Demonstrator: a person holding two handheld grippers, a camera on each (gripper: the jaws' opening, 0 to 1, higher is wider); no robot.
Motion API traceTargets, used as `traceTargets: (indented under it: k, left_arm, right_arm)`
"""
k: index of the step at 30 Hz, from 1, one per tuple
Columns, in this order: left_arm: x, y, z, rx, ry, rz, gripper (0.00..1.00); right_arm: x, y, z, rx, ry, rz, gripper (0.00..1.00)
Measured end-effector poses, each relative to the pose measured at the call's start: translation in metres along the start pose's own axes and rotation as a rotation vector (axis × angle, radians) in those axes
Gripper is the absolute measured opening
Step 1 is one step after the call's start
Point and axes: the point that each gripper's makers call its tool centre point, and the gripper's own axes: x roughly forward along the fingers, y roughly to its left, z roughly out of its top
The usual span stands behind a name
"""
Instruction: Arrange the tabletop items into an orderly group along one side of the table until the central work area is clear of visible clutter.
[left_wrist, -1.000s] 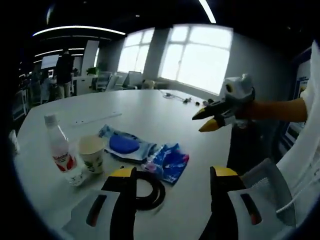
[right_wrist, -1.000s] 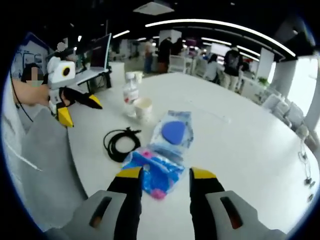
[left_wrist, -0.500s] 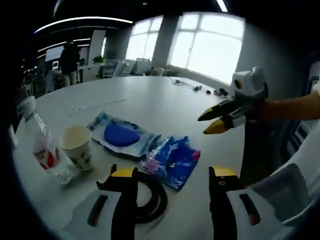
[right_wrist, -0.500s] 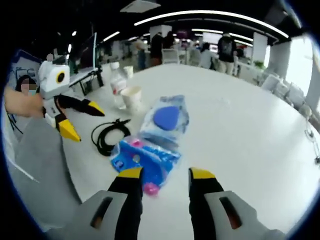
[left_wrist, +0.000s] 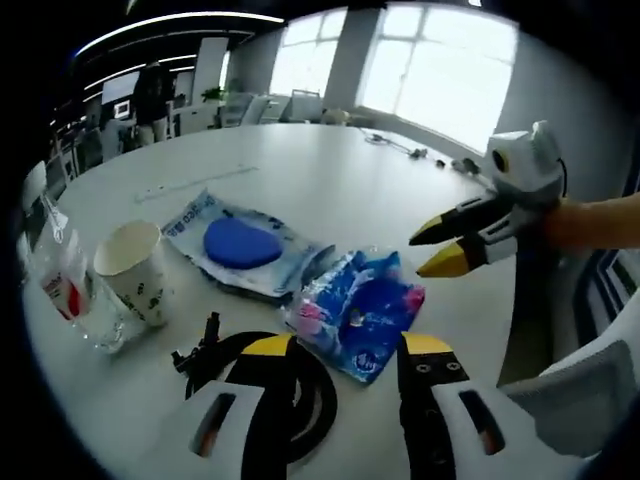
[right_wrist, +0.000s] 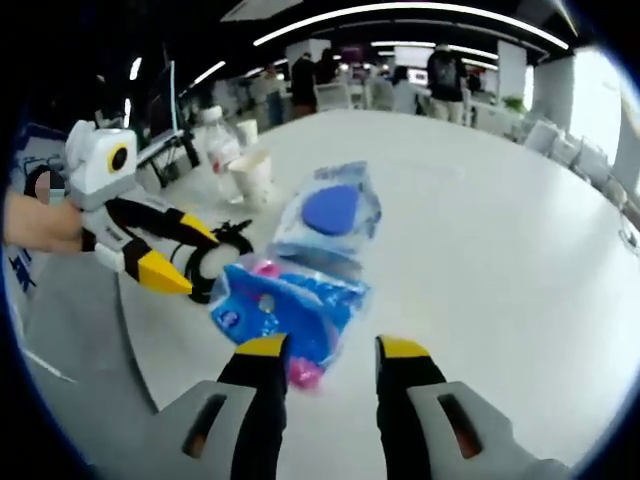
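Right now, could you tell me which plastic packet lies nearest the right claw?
The crumpled blue-and-pink packet, just ahead of the right claw; the clear packet holding a blue disc lies beyond.

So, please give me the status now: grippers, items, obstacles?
Both grippers open, left, right. Blue packet between them, ungrasped. Black cable under the left jaws.

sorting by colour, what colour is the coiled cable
Black. The coiled cable shows best in the left gripper view, beside the blue packet.

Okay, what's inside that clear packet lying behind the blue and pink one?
Inside the clear packet sits a round blue pad. Its near edge is covered by the blue and pink packet.
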Motion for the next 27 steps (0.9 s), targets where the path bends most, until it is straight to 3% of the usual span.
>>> traceTargets:
  k: [15,21,27]
  left_arm:
    - [0.015,0.002,-0.011,-0.051,0.046,0.030,0.17]
    - [0.018,-0.001,-0.011,-0.056,0.041,0.026,0.15]
    - [0.019,0.000,-0.012,-0.072,0.046,0.036,0.08]
  right_arm:
    - [0.016,0.000,-0.015,0.077,0.046,0.022,0.20]
    - [0.020,0.000,-0.020,0.104,0.053,0.020,0.15]
    - [0.021,-0.003,-0.025,0.121,0.058,-0.001,0.02]
